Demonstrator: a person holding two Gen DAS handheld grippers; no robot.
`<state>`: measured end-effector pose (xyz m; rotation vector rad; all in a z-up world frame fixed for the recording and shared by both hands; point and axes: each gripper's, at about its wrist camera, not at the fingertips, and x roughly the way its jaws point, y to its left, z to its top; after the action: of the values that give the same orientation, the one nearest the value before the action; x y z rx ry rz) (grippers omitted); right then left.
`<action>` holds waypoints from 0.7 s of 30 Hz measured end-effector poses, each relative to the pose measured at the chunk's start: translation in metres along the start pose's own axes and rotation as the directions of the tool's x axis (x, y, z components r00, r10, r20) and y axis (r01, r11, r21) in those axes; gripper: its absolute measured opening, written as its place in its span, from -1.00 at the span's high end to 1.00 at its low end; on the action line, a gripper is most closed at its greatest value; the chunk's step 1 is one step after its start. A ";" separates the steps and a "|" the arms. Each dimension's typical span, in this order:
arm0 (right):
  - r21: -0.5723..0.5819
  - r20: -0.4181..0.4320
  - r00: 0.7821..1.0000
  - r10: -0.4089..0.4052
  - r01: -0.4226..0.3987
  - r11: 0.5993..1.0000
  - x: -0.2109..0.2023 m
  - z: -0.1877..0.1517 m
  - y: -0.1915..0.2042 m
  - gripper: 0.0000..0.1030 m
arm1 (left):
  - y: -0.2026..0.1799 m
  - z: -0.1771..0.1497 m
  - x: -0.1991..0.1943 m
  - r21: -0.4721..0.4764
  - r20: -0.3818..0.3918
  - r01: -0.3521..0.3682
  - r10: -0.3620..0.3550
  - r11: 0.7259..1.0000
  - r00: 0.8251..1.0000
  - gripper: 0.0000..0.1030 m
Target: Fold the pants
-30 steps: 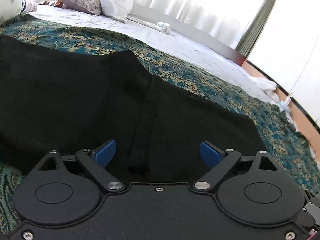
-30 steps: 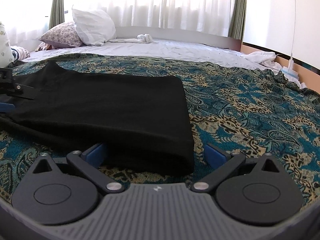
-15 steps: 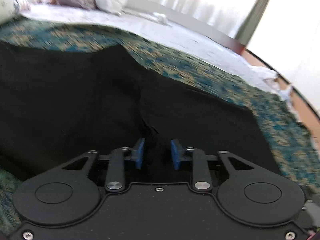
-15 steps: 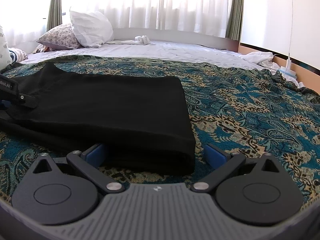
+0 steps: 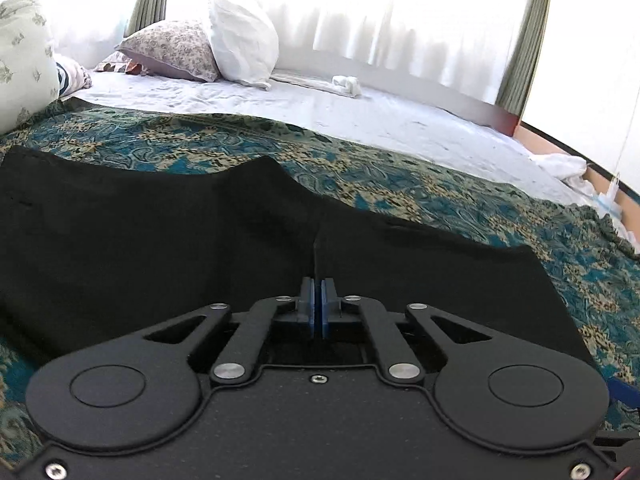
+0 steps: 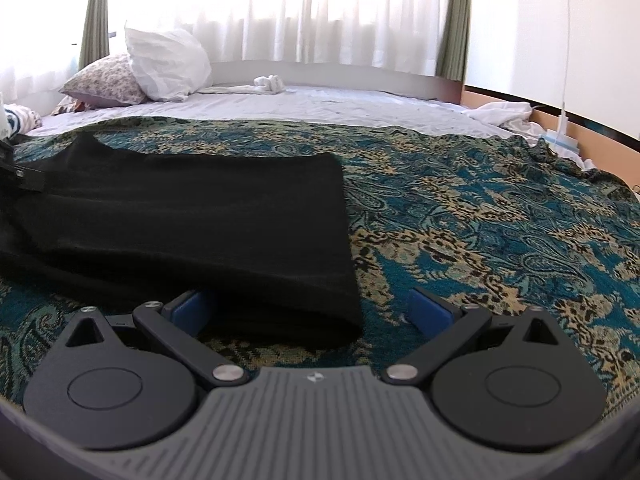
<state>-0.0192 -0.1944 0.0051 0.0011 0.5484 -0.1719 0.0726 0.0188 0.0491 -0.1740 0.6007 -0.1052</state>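
Black pants (image 5: 168,248) spread flat on patterned bedspread (image 6: 480,220). Left tongs (image 5: 319,308) clenched on a raised pinch of fabric mid-garment, probably marking the fold line. Right tongs (image 6: 312,308) released, straddling the near hem corner, likely ready for grasping.

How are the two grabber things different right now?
The left hand-held gripper is shut, its blue pads pinching a ridge of the black pants; the right hand-held gripper is wide open, holding nothing. The left sits over the pants' middle; the right straddles their near corner. Both have blue pads and black arms.
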 end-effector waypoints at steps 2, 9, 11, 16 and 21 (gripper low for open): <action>0.005 -0.001 1.000 -0.015 0.015 1.000 0.000 0.000 -0.001 -1.00 | 0.009 0.000 0.000 -0.016 -0.019 -0.020 0.019 1.000 1.000 0.92; 0.007 0.001 0.984 -0.178 0.178 0.984 -0.006 0.003 -0.012 -0.79 | 0.023 -0.019 0.009 -0.012 -0.075 -0.041 0.040 0.999 0.996 0.91; 0.020 0.003 0.987 -0.163 0.163 0.986 -0.008 0.002 -0.019 -0.72 | 0.019 -0.021 0.007 0.008 -0.070 -0.037 0.038 0.999 0.997 0.90; -0.067 0.075 0.975 -0.211 0.216 0.974 -0.020 0.001 -0.015 -0.70 | 0.008 -0.023 0.008 0.039 -0.068 -0.017 0.020 0.999 0.997 0.90; -0.069 0.029 0.983 -0.184 0.185 0.980 -0.013 -0.001 -0.016 -0.73 | 0.007 -0.021 0.006 0.091 -0.022 -0.062 0.065 0.994 0.998 0.91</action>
<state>-0.0331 -0.2078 0.0117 -0.1212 0.5318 -0.3328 0.0662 0.0217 0.0276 -0.0660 0.6244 -0.0730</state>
